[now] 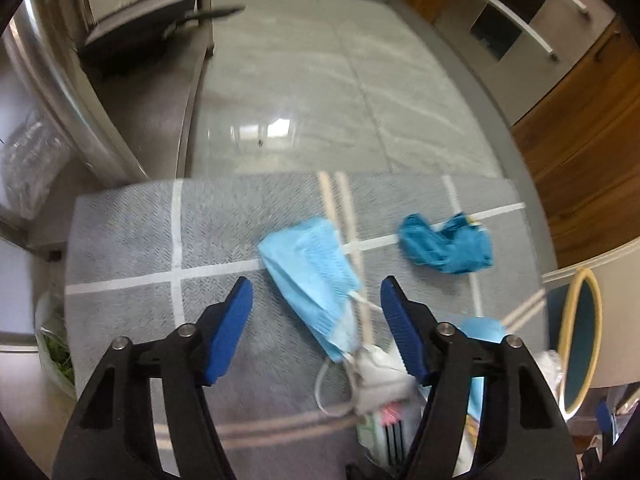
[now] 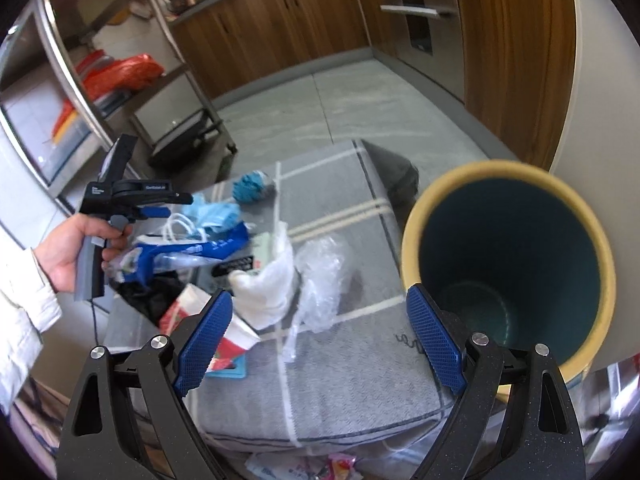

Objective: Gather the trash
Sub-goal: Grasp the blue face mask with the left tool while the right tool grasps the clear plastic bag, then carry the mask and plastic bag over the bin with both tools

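A light blue face mask (image 1: 308,272) lies on the grey striped cloth (image 1: 128,232), between the spread jaws of my left gripper (image 1: 316,286); the pads do not touch it. A crumpled teal glove (image 1: 448,244) rests farther right, and white crumpled paper (image 1: 380,376) sits under the right finger. In the right wrist view a hand holds the left gripper (image 2: 176,205) over the mask (image 2: 216,214). My right gripper (image 2: 319,294) is open above a clear plastic bag (image 2: 324,276) and white tissue (image 2: 268,284). The yellow-rimmed bin (image 2: 508,256) stands open at the right.
Blue packaging (image 2: 192,250), a red and white carton (image 2: 192,308) and a black item (image 2: 156,296) lie on the cloth's left. A metal rack (image 2: 80,80) stands left, wooden cabinets (image 2: 280,24) behind. Wrappers (image 2: 320,464) lie below the front edge.
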`<state>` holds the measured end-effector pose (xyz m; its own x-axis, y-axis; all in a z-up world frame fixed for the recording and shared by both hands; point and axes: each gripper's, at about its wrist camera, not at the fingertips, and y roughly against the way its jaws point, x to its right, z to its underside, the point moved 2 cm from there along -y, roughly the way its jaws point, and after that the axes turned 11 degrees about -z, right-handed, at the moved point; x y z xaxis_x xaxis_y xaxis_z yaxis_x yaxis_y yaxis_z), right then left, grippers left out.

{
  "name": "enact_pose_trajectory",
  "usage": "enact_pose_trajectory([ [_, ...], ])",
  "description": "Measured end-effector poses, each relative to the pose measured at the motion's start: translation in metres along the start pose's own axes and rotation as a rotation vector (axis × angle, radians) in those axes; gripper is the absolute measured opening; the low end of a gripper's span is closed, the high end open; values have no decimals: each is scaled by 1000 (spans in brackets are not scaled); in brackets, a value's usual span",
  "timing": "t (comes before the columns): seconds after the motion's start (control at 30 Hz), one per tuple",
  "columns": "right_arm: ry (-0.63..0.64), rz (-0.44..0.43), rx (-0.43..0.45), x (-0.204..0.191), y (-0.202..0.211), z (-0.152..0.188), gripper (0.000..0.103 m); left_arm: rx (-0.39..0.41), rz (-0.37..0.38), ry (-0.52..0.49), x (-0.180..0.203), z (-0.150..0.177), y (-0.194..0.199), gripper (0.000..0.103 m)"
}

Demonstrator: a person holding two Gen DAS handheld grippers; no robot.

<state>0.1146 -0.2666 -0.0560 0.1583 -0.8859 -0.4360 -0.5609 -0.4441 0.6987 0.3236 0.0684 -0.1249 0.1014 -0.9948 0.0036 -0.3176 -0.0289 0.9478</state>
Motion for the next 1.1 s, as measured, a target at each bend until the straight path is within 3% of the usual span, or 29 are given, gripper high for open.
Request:
enact_pose_trajectory([
  [0.23, -55, 17, -48, 14, -31, 1, 77, -40, 20, -18, -1, -5, -27, 53],
  [0.5, -61, 44, -116, 20, -73, 4, 61, -19, 34, -68, -3, 2, -28, 18],
  [0.6, -63, 37, -144, 22, -86, 8, 45, 6, 16, -97, -4, 6, -21, 9],
  [0.67, -66, 18, -154, 23, -91, 10, 29, 25, -2, -103, -7, 9, -14, 8],
  [0.77, -57, 3, -154, 20, -90, 12, 17, 61, -8, -78, -17, 10, 3, 8],
  [1.1, -60, 21, -40, 20, -41, -1, 15, 224, 44, -2, -30, 8, 94, 8],
])
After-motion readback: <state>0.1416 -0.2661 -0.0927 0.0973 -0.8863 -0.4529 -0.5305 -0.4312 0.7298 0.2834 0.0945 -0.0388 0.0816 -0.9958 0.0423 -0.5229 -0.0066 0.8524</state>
